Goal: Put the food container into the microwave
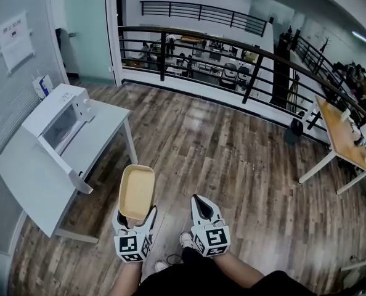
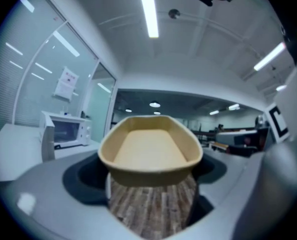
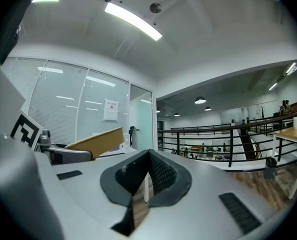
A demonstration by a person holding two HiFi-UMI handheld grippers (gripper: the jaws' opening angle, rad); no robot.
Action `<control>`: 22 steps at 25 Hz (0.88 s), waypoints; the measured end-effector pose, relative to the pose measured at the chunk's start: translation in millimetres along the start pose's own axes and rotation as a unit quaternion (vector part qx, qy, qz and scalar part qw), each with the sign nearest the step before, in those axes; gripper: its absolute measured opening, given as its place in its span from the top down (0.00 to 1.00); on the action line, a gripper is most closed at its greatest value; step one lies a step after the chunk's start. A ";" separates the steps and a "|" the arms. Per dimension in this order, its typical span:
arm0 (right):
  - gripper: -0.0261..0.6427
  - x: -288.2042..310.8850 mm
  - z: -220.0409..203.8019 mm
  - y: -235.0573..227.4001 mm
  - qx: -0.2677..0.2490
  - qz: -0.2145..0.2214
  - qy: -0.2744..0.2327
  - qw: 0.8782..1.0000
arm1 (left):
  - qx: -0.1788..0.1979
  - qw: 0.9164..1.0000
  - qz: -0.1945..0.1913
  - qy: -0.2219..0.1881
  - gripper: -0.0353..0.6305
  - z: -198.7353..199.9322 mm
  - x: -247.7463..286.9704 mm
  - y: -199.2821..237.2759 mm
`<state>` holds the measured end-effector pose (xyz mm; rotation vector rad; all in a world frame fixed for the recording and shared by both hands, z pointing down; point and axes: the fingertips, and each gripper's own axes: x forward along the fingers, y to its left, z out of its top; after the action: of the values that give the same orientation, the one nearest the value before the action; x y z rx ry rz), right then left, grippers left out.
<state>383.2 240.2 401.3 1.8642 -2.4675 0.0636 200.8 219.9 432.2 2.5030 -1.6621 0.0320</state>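
Our left gripper (image 1: 135, 218) is clamped on the near end of the food container (image 1: 137, 190), one jaw on each side of the short wall. The tan tray runs out from the jaws with its long axis along the gripper's own line, open side up and roughly level, and nothing shows inside it. It is carried in the air above the wooden floor (image 1: 244, 159), not resting on anything.

Our right gripper (image 1: 201, 206) hangs just beside the left one, on its right, jaws drawn together with nothing between them. It does not touch the tray.

The microwave (image 1: 58, 123) lies ahead and to the left of the left gripper, well apart from it, standing on a white table (image 1: 106, 134) against the wall. The tray's far end points ahead and a little to the right of the oven, so the long axis does not yet aim at it. We judge that the coming move turns on swinging the left gripper leftward until the tray leads end-first toward the oven's front.

The left gripper is the nearer of the two to the microwave, and it already carries the load. We cannot tell from here whether the oven door is open. If it is shut, the free right gripper would have to reach across.
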 end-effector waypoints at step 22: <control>0.95 140.0 1.9 -114.7 0.019 0.086 -0.011 0.996 | -0.003 0.996 0.083 0.018 0.19 10.0 148.4 -3.2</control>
<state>455.3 74.3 408.8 1.6699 -2.6541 0.0957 261.1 84.0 435.8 2.3395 -1.8471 0.0873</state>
